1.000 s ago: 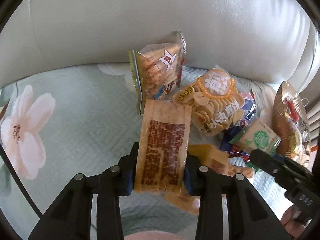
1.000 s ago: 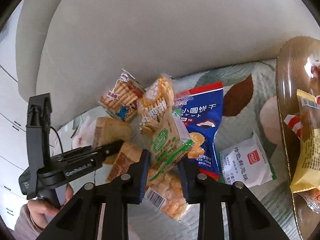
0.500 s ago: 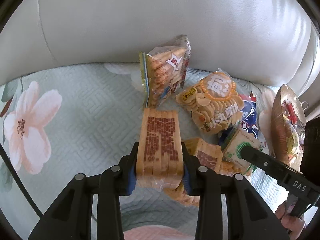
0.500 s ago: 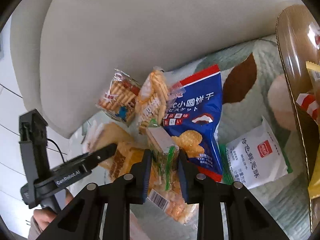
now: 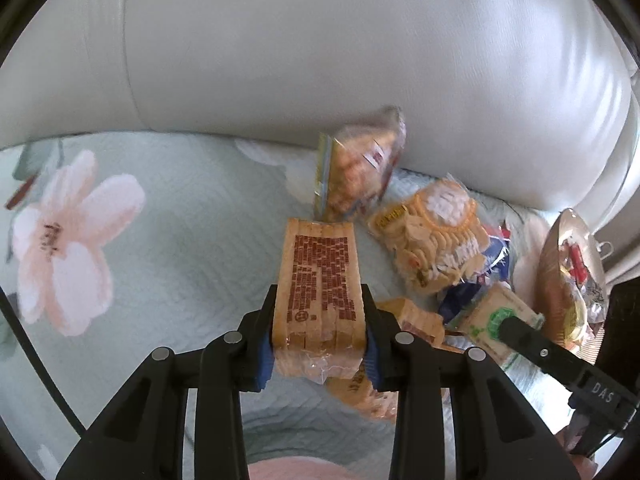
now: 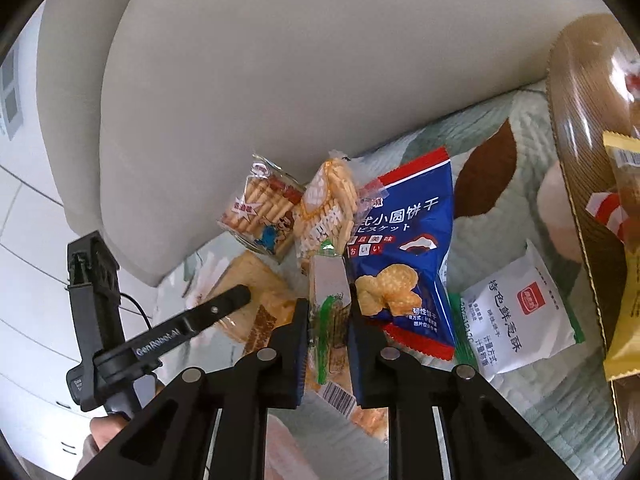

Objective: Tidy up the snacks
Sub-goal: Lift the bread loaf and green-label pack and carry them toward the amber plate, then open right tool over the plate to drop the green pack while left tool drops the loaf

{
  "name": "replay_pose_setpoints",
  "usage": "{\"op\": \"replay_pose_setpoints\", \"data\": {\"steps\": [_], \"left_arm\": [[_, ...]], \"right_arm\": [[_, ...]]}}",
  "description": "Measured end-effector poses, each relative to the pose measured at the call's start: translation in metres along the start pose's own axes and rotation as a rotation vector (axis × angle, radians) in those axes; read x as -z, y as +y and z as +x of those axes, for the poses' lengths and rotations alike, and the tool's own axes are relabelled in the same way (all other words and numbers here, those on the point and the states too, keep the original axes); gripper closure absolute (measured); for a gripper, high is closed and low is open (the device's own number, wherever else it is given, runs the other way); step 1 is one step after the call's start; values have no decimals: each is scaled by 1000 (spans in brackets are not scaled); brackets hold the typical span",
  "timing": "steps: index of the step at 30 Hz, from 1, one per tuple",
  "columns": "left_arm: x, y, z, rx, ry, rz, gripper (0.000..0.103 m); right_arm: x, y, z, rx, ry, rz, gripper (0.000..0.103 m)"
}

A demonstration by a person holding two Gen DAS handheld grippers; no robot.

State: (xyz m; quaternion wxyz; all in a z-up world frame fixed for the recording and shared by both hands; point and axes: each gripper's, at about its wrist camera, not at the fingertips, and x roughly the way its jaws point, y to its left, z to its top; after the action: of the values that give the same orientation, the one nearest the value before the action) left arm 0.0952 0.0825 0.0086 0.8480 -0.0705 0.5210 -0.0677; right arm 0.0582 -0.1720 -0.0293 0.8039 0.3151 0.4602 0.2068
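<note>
Snacks lie heaped on the quilted sofa seat (image 5: 168,240), close against the pale backrest (image 5: 320,48). Both tools already have something: the left tool (image 5: 319,344) pinches a clear pack of brown wafers (image 5: 320,280) across its width, the pack sticking forward over the cushion. The right tool (image 6: 329,340) has pressed its pads together on a slim green-and-white packet (image 6: 329,304), gripped edge-on just above the pile. So the picking-up step looks done on both sides, and carrying comes next.

A gold tray (image 6: 580,184) with a few wrapped snacks in it sits at the right end of the seat, and seems the likely place for them. A blue biscuit bag (image 6: 404,248) and a white pouch (image 6: 520,312) lie between the pile and the tray. To my eye, the next move calls for lifting each pack clear of its neighbours, so nothing loose gets dragged along.
</note>
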Motion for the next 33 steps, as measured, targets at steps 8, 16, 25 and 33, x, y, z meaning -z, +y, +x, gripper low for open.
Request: {"op": "replay_pose_setpoints", "data": {"steps": [8,16,25,33], "left_arm": [[-2,0,-18,-25,-20,-21,71],[-18,-20,-40,-9,-48,-72,71],[-39,-105,-55,72,-106,-11,71],[-39,-203,-36,178,-86,65,71]], "right_arm": [[4,9,-3,-10,-1,-24,86],[-3,20,-23,-37,-44,-42,86],[-42,5,-91,-38,-145,-59,86],[-89,-62,-178,54,-270,-8,86]]}}
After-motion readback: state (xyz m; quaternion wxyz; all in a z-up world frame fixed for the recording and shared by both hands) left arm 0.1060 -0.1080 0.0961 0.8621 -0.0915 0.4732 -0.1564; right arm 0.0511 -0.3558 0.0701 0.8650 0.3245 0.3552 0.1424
